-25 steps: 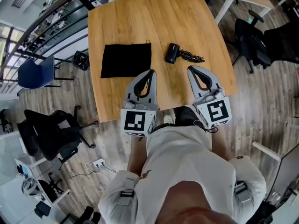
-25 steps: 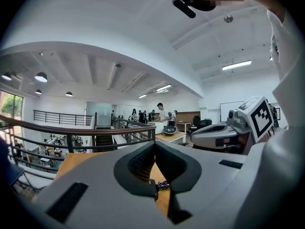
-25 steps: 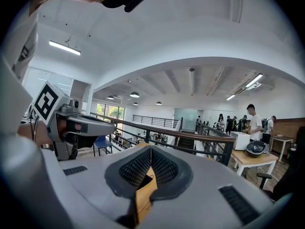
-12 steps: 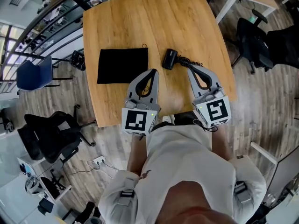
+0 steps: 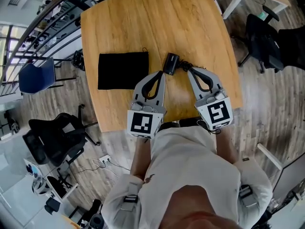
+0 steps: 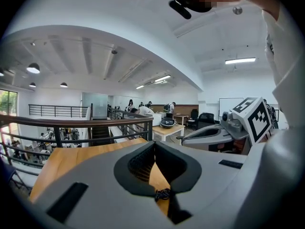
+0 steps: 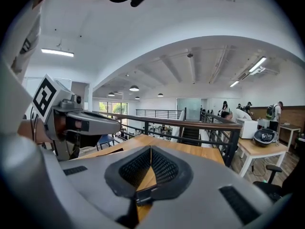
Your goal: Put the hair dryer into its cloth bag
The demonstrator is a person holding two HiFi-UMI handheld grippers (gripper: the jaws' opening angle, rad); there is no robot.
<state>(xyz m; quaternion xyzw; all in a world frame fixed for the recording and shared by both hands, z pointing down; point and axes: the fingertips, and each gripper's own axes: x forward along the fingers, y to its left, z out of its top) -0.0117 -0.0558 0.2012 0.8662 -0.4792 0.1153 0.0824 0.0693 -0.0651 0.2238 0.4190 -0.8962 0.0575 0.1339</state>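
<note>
Both tools slid in over the table (image 5: 143, 18) just now. The left tool (image 5: 161, 74) and right tool (image 5: 188, 71) sit just short of the hair dryer (image 5: 170, 64), both pinched together on nothing. I'd guess a grab's coming, so they'll need to open. The cloth bag (image 5: 122, 70) lies flat just left of the dryer. There's plenty of bare table beyond the dryer, and the table's near edge is on the tools' side of it.

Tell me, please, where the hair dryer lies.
In the head view the hair dryer lies on the table, just right of the black bag.
</note>
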